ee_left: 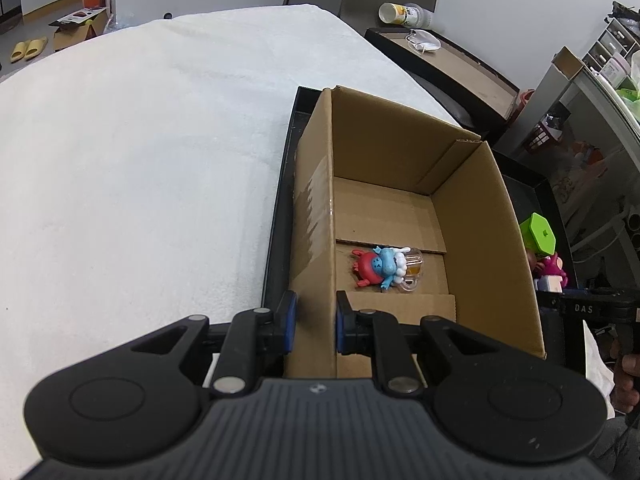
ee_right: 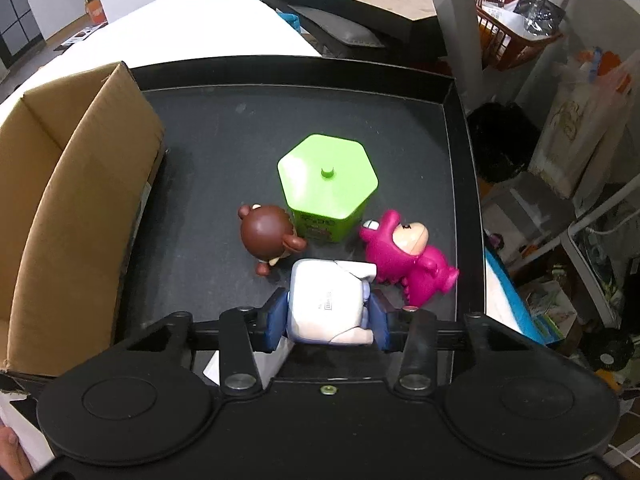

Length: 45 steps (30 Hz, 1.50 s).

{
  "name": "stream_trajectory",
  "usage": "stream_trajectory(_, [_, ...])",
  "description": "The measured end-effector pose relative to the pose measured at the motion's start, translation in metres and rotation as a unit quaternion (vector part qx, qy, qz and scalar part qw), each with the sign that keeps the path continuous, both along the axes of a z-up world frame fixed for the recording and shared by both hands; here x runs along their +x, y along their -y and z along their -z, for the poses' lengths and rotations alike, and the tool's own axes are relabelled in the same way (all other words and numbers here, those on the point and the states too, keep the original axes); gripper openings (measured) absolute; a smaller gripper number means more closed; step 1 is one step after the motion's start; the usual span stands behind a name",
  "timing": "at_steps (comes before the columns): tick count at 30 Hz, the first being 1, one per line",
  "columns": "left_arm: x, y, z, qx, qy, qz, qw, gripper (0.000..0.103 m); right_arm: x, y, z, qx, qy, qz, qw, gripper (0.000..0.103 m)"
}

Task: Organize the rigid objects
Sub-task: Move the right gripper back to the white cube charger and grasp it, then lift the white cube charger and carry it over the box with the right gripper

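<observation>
While my left tool [ee_left: 316, 322] pinches the cardboard box [ee_left: 480, 216] wall to steady it on the black tray [ee_right: 460, 140], my right tool [ee_right: 328, 312] clamps the white figure [ee_right: 328, 300] near the tray's front edge for boxing.

Ahead of our right gripper [ee_right: 328, 316] we see the hexagonal box [ee_right: 328, 184] in the tray [ee_right: 460, 152], bear figure [ee_right: 268, 236] front-left, dinosaur figure [ee_right: 408, 258] front-right, and the cardboard box [ee_right: 80, 208] far left.
</observation>
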State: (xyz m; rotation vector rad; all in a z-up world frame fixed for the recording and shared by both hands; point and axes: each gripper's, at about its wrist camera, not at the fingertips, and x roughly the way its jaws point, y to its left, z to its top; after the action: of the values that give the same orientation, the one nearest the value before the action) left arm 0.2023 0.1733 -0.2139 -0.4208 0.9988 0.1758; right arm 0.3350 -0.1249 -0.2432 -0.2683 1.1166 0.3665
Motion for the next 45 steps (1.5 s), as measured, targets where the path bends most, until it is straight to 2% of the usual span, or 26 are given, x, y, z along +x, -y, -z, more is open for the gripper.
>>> stream_trajectory(3, [-0.001, 0.0, 0.0, -0.001, 0.0, -0.003, 1.0, 0.016, -0.003, 0.0, -0.003, -0.004, -0.009, 0.002, 1.0, 0.042])
stream_trajectory(9, [-0.003, 0.003, 0.001, 0.004, 0.005, -0.012, 0.9999, 0.016, -0.015, 0.001, -0.019, 0.011, -0.001, -0.001, 1.0, 0.042])
stream_trajectory(22, [-0.008, 0.006, 0.002, 0.016, 0.012, -0.017, 0.9997, 0.016, -0.034, 0.001, -0.063, 0.032, 0.033, -0.009, 0.999, 0.042])
stream_trajectory(30, [-0.005, 0.009, 0.003, 0.019, 0.011, -0.029, 0.9993, 0.016, -0.038, -0.007, -0.08, 0.027, 0.043, -0.012, 0.999, 0.042])
stream_trajectory(45, [-0.007, 0.007, 0.002, 0.018, 0.008, -0.024, 0.9995, 0.016, -0.042, -0.031, -0.11, 0.04, 0.065, -0.041, 0.996, 0.042])
